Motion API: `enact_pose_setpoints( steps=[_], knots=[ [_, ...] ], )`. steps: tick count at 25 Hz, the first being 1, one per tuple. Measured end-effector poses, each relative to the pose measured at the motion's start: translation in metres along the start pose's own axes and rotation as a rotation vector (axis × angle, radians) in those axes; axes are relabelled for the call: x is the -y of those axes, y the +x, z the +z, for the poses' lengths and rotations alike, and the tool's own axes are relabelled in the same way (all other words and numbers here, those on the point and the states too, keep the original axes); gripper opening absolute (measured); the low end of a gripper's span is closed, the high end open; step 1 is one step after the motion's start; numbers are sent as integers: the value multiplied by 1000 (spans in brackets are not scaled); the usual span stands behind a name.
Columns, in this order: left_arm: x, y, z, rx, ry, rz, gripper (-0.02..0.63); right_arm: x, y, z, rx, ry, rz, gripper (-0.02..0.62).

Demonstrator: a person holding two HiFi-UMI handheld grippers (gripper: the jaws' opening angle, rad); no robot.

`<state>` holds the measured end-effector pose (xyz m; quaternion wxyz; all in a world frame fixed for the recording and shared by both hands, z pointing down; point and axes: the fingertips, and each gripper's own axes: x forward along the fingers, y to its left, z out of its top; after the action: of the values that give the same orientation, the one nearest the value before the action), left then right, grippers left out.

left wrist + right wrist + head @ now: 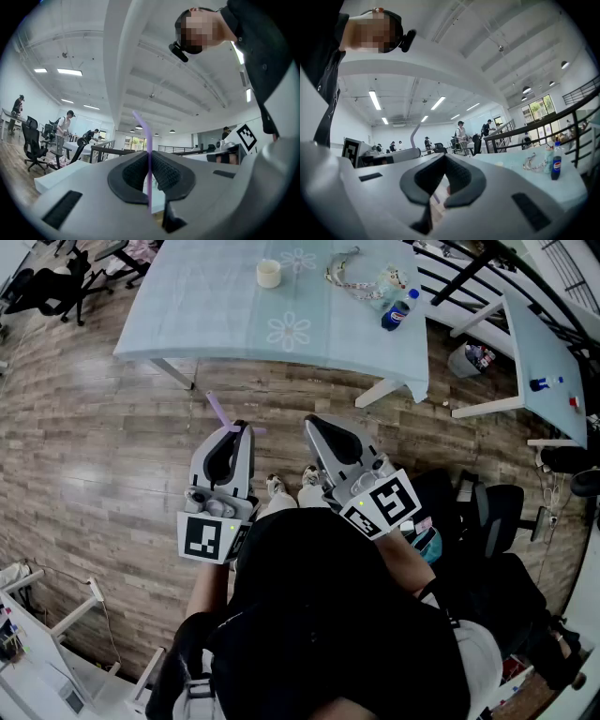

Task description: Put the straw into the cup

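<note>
The thin lilac plastic straw [149, 159] is pinched between the ribbed black pads of the left gripper [149, 157], out over the wood-plank floor [94, 456] and well apart from the cup. In the left gripper view its long axis runs upright, crosswise to the jaws. Its smooth round shaft rises above them, and its upper end bends over to the left. In the head view the free length [217, 410] slants from the jaw tips away from the person and a little leftward, toward the worktop.

The left gripper [233, 428] is pressed together on the straw, with only the thin tube keeping the pads apart. Its body is smooth grey plastic, with a cube of black-and-white square markers at the rear.

The right gripper [315, 424] is held just beside it. Its dark pads [461, 176] meet at the tips, with nothing held between them.

The small cream round cup [269, 274] stands upright on the far part of the worktop [206, 306]. A pale blue cloth printed with white flowers covers that surface. To the cup's right lie a coiled clear item [352, 277], too small to name, and a dark cola bottle with a blue cap and label [398, 310].
</note>
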<state>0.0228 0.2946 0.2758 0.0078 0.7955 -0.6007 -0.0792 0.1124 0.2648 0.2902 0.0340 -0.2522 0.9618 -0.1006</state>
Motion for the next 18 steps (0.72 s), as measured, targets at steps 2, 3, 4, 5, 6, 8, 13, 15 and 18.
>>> enact_pose_setpoints(
  steps=[2,3,4,5,6,8,13,15,18],
  knots=[
    [6,7,4,24,-18,2,28,5,-3,1,-4,9,-1,8],
    [9,9,5,29,-23,5,28,7,-5,2,-6,12,-1,8],
    [11,11,5,32,-26,8,29,9,-6,2,-7,15,-1,8],
    [14,13,5,34,-28,10,29,11,-7,3,-6,16,-1,8],
    [16,14,4,29,-29,11,28,12,-7,4,-4,18,1,8],
    [18,16,2,22,-32,11,29,14,-5,5,-1,21,6,8],
    [20,20,3,28,-26,7,29,15,-8,1,-7,29,18,8],
    [21,21,3,31,-23,12,29,16,-10,-1,-12,30,21,8],
    [25,22,0,22,-26,22,29,19,-13,1,-16,28,26,8]
  ],
)
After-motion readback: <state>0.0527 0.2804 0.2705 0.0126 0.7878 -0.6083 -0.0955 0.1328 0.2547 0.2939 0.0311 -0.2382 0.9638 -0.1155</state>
